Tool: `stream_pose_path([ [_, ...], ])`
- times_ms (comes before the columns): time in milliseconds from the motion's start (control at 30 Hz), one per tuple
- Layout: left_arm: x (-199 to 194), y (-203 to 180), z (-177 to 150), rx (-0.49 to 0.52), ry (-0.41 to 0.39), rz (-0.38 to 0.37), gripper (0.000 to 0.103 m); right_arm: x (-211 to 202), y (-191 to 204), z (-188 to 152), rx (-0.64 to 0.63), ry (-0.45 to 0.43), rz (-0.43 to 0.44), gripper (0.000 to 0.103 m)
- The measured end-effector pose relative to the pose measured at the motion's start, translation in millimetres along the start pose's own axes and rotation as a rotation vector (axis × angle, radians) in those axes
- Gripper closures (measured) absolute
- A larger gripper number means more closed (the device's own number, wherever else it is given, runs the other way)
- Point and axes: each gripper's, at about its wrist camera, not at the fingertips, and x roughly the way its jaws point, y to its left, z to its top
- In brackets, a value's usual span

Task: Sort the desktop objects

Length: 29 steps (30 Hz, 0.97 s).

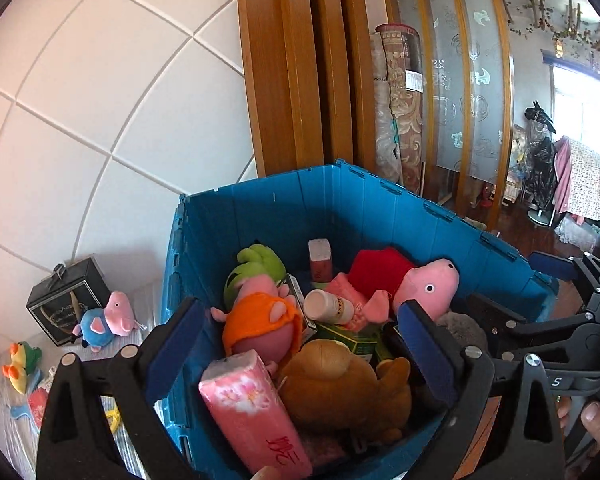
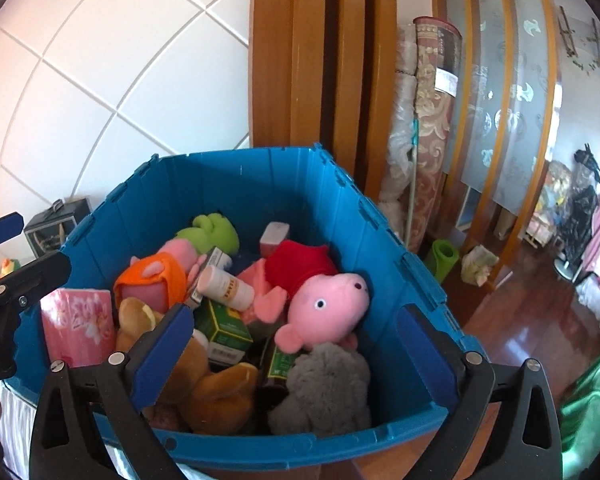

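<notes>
1. Grippers: my left gripper (image 1: 300,344) and right gripper (image 2: 296,352) both tilt down over the blue crate (image 2: 236,176), fingers spread wide, nothing between the pads.
2. Crate: filled with toys and packs.
3. Contents: brown plush (image 1: 340,384), pink tissue pack (image 1: 252,408), grey plush (image 2: 324,388), pink pig toy (image 2: 328,304), white bottle (image 2: 228,286).

Blue crate (image 2: 236,184) sits open and packed full. Pink pig plush in a red dress (image 2: 324,304) lies on top, snout toward the crate's right wall. Grey plush (image 2: 324,388) is tucked just below it. Brown bear (image 2: 216,392) is slumped at the near side, pink tissue pack (image 1: 252,408) leaning at the left wall, and a white bottle (image 2: 226,286) on its side mid-pile above a green box (image 2: 226,330).
</notes>
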Motion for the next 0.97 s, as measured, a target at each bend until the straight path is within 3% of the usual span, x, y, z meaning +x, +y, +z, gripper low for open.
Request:
stream_pose_path([
  [267,-4,-1,-7,-0.017,0.06,-0.031,0.005,-4,9,-6,-0.036,0.044,-0.017,0.0],
  [967,-4,10,-4,-0.044,0.032,-0.022,0.005,5,-1,-2,0.012,0.054,-0.026,0.0],
])
